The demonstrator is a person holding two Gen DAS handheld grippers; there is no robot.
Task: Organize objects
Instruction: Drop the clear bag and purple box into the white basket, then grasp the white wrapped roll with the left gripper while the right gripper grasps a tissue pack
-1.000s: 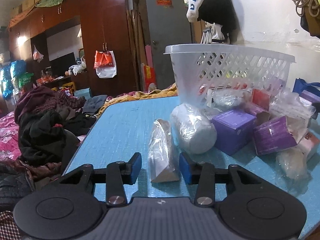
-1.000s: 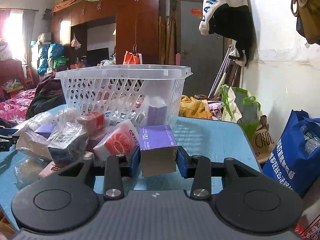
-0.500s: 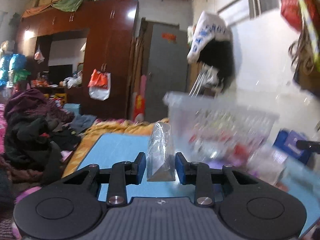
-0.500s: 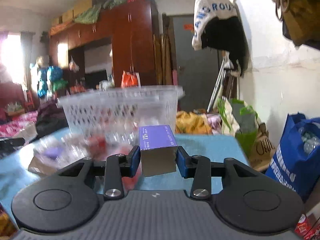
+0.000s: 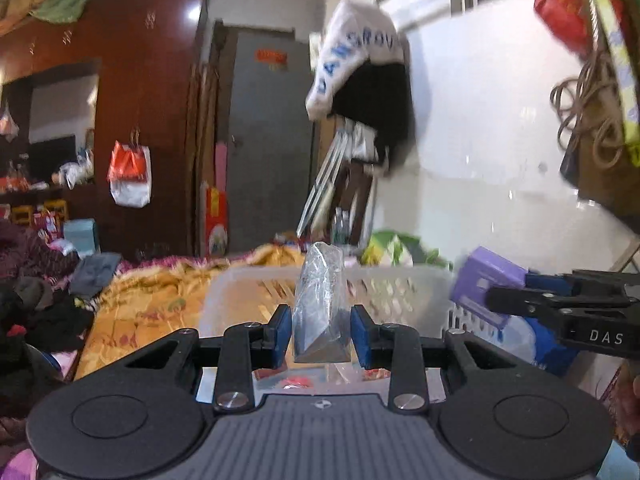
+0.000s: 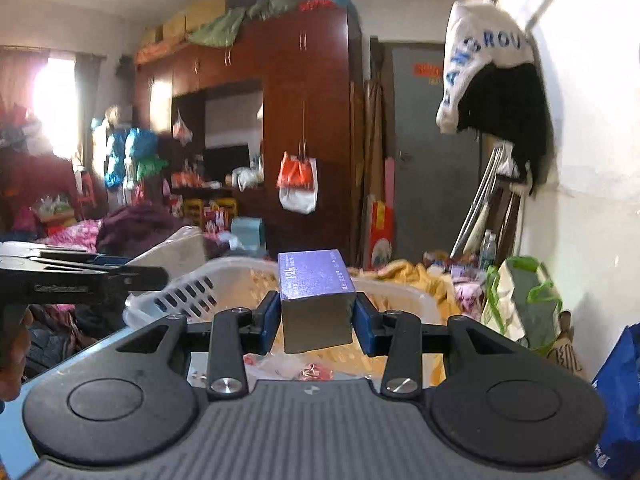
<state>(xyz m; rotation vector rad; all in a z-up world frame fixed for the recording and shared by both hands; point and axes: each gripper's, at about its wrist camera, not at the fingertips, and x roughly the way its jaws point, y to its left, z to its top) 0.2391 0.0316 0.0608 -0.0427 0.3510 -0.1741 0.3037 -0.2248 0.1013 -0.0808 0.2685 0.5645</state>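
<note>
A clear plastic packet (image 5: 320, 304) is being gripped between the blue pads of the left gripper (image 5: 320, 334); a grey wedge-shaped item is seen inside the crinkled wrap, and no print can be read on it. The packet is being held upright just above the near rim of the white slotted basket (image 5: 248, 292), which is lying below and ahead of the fingers.

A purple box (image 6: 316, 300) is being clamped squarely between the pads of the right gripper (image 6: 316, 328). Pale print is carried on its top face, and a large "12" with a further character is just readable there; the smaller lines are too fine to be made out. The box is being held over the same basket (image 6: 188, 296), whose inside is showing red and clear wrappers (image 6: 312, 370).

In the left wrist view the other gripper is being seen at the right edge, and the letters "DAS" (image 5: 606, 337) are printed in white on its black body. The purple box is visible there too, beside the basket's right end.

On the wall a white garment (image 6: 480, 60) is hanging over a dark one, with blue capitals partly readable as "ANGROU". An orange notice (image 5: 272, 58) is fixed to the grey door, its writing too blurred to be read. An orange and white bag (image 6: 298, 184) is hanging from the brown wardrobe, and its print cannot be read.
</note>
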